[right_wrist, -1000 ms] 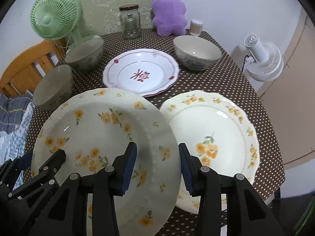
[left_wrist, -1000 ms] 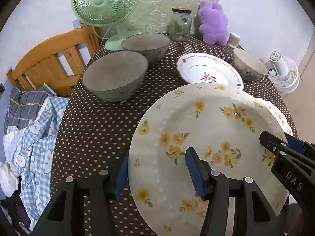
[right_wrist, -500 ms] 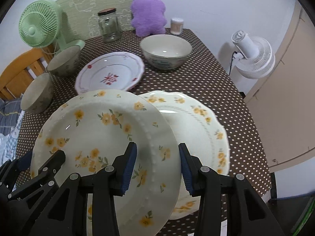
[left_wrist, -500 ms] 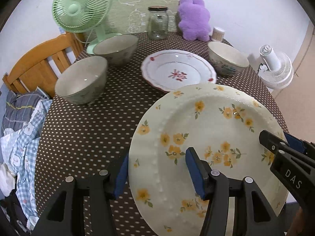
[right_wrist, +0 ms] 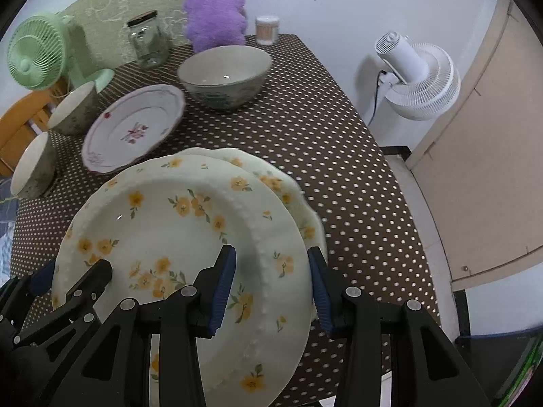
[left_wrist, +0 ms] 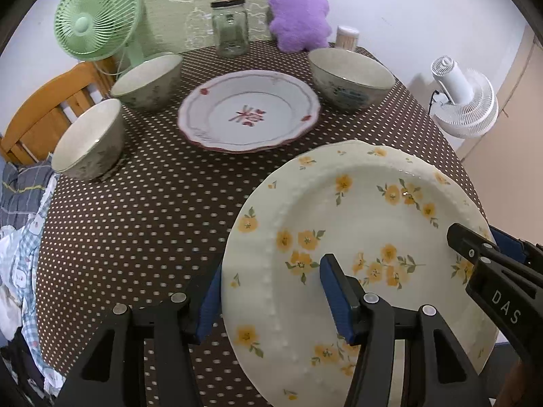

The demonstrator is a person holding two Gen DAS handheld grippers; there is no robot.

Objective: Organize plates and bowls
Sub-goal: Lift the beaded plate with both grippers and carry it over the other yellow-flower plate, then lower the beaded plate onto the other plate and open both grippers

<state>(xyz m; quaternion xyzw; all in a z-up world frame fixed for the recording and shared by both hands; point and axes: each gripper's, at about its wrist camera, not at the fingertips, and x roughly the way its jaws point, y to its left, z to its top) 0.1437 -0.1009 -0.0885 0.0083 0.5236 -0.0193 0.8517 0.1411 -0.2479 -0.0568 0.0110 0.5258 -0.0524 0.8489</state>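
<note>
- Left gripper (left_wrist: 271, 296) clasps the left rim of the yellow-flowered plate (left_wrist: 356, 237), one blue pad under the edge and one on the plate's face.
- Right gripper (right_wrist: 271, 286) pinches the opposite rim of that plate, one pad on its face and one outside the rim; in the left wrist view its black fingers reach in over the right edge.
- The plate sits tilted between the two grippers, above a scalloped plate (right_wrist: 292, 200) with a similar flower print that lies on the brown dotted tablecloth (left_wrist: 135, 203); whether the two plates touch cannot be told.
- Beyond them lies a white plate with red trim (left_wrist: 249, 115), well apart from the held one.
- Two bowls (left_wrist: 90, 139) (left_wrist: 147, 79) stand near each other at the table's left side, and a third bowl (left_wrist: 349, 79) stands to the right of the red-trimmed plate.
- At the back edge are a green fan (left_wrist: 96, 17), a glass jar (left_wrist: 230, 27), a purple plush toy (left_wrist: 298, 13) and a small container (left_wrist: 347, 37).
- A white fan (right_wrist: 417, 78) stands off the table on the right.
</note>
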